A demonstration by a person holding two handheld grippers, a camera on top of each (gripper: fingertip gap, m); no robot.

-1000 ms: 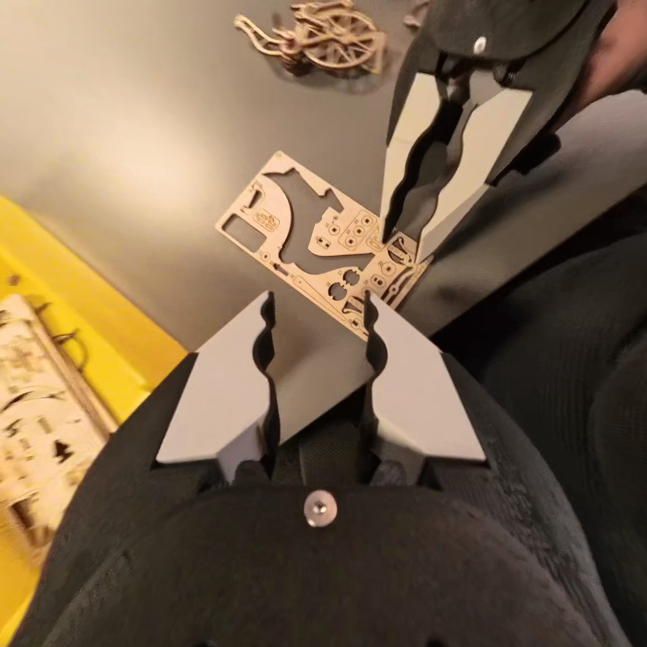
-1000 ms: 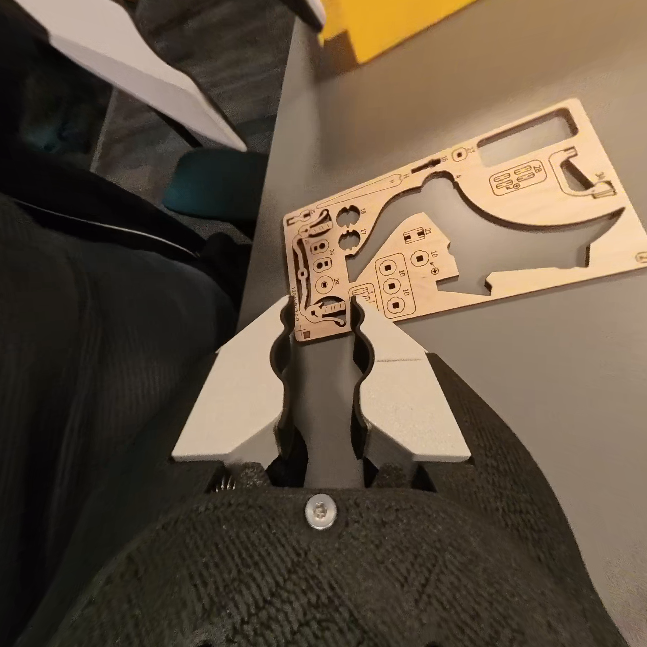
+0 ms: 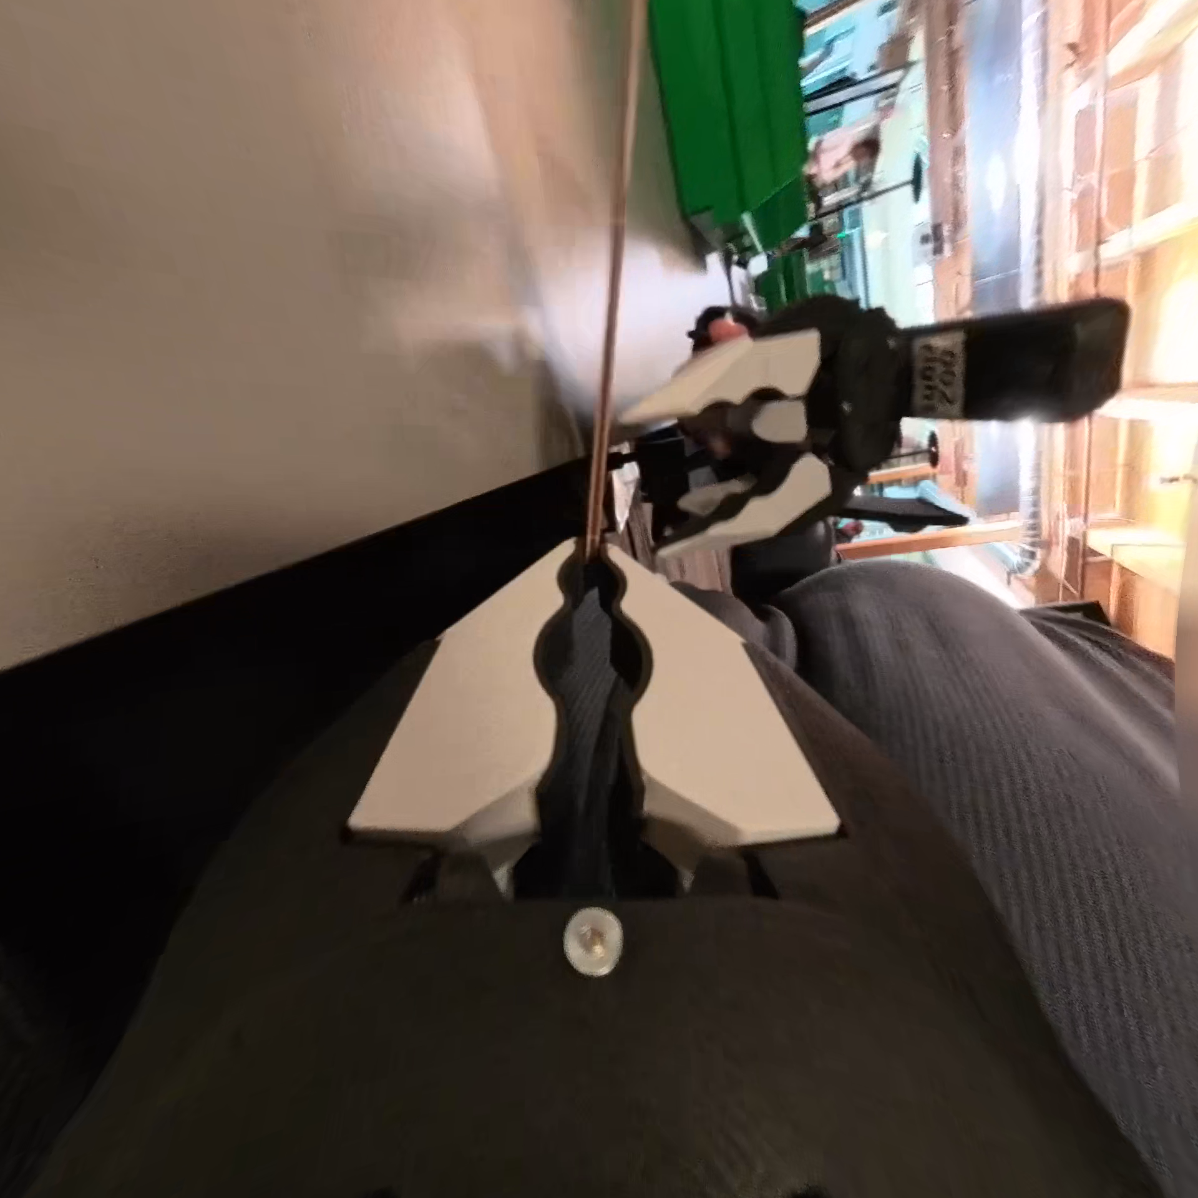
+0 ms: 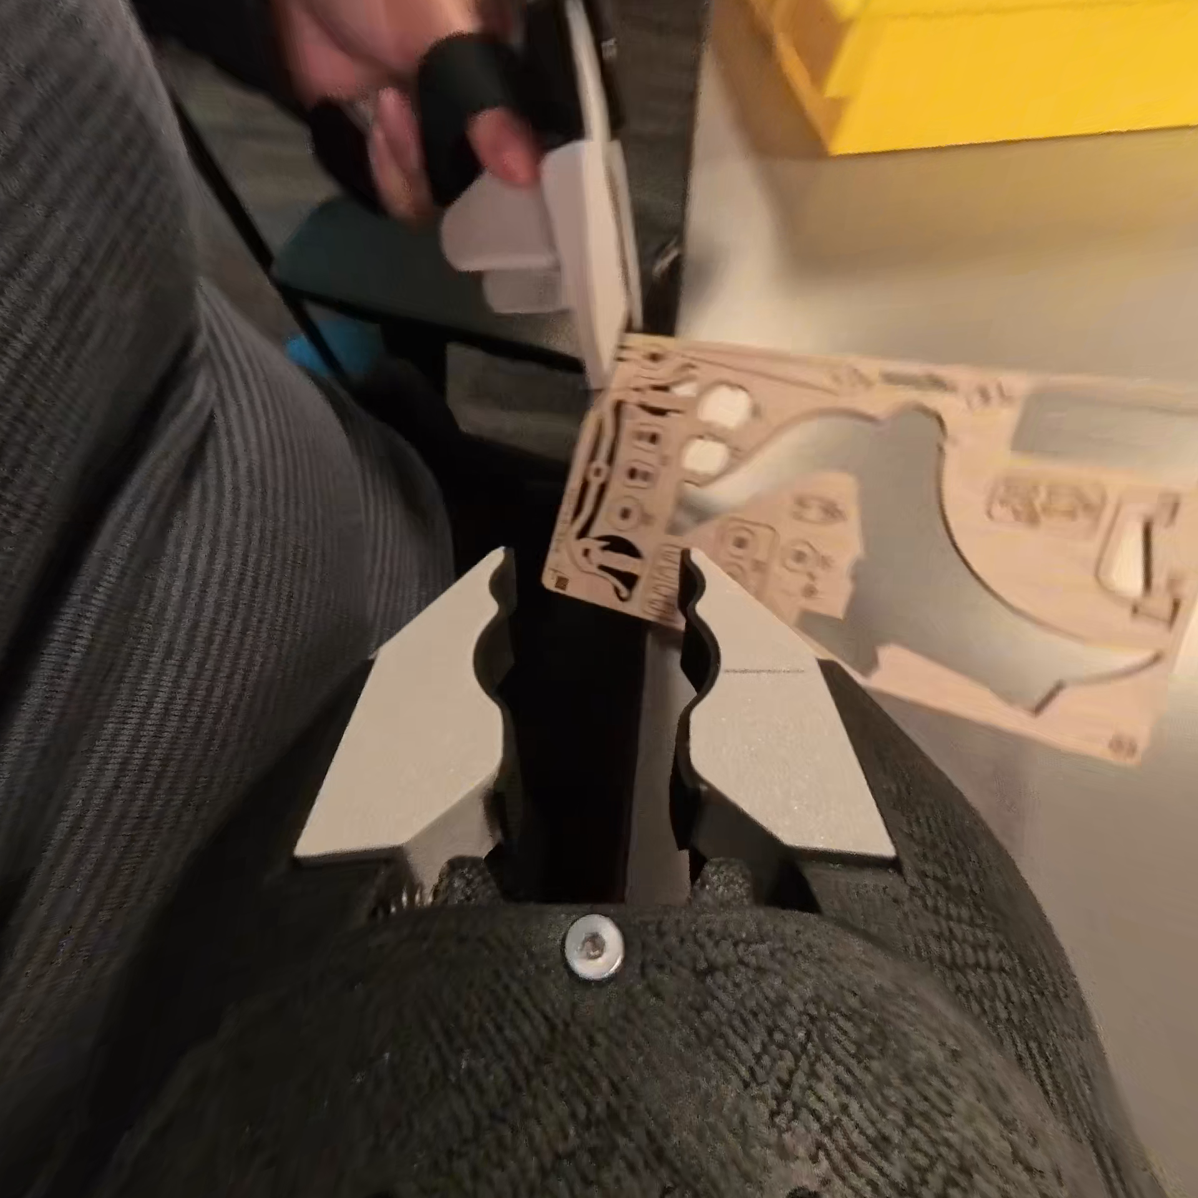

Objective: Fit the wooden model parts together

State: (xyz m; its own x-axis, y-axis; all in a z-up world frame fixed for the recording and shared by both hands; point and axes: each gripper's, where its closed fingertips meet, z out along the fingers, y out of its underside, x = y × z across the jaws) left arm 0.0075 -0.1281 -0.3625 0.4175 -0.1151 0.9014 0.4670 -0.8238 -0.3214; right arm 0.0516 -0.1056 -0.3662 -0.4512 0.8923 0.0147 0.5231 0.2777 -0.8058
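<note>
A thin wooden parts sheet (image 4: 972, 551) hangs over the near edge of the grey desk (image 4: 972, 259), pinched at its far corner by the left gripper (image 3: 591, 550), jaws closed. The right gripper (image 4: 596, 570) waits, jaws apart and empty. The sheet looks light, stiff and snappable, best held by its solid border.

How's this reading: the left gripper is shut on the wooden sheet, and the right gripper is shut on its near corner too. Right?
Not quite. The right gripper is open: the right wrist view shows its jaws spread, with the sheet's near corner between them, unclamped. The left gripper is shut on the sheet, as you said.
</note>
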